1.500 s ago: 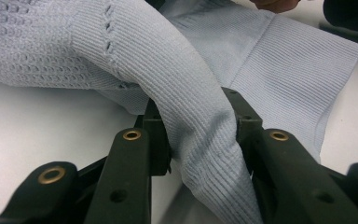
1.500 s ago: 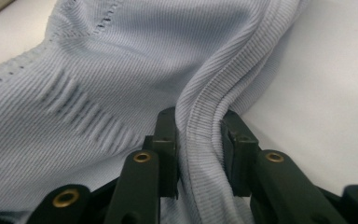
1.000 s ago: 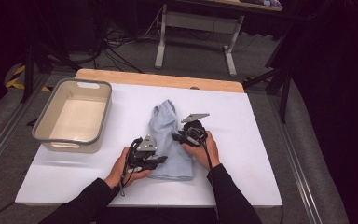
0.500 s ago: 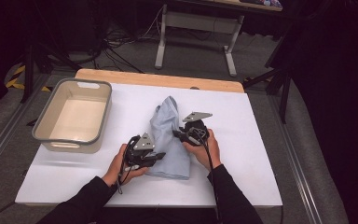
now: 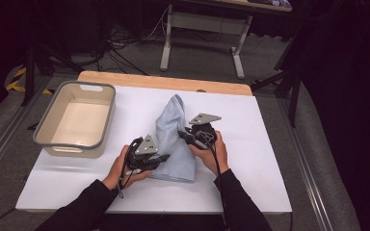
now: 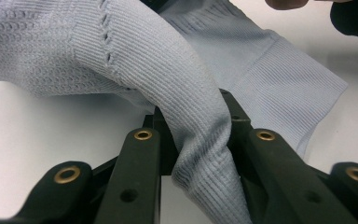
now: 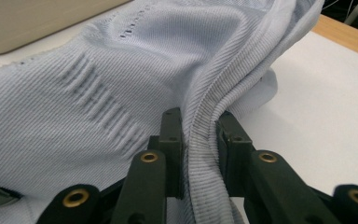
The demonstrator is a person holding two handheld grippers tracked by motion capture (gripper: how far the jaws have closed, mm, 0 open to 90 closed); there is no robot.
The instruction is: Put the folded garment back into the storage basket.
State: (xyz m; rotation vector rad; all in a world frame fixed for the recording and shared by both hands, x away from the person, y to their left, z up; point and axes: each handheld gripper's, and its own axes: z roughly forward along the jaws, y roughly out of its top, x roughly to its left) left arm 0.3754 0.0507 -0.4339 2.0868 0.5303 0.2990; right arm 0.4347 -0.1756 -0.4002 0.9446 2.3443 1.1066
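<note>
The person is gripping a pale blue knit garment point(image 5: 173, 139) with both tools; it is lying bunched on the white table point(image 5: 250, 163), spread out ahead of and between the two sets of jaws. The left gripper point(image 5: 160, 158) is pinching a thick fold of the knit, the cloth running up out of its narrow jaws; its jaws have just been closing a little on that fold. The right gripper point(image 5: 187, 136) is clamping a ribbed edge, the band squeezed tight between its pads point(image 7: 172, 135). The garment is looking soft, light and limp; I judge it will sag and stretch rather than hold a shape, so the ribbed hems and seams are the surest places to take hold. The high view is showing the grey bin point(image 5: 53, 144) standing well off beyond the left gripper's outer side; the gripper views are giving instead the weave, the rib point(image 7: 205, 126) and the pinch itself.
</note>
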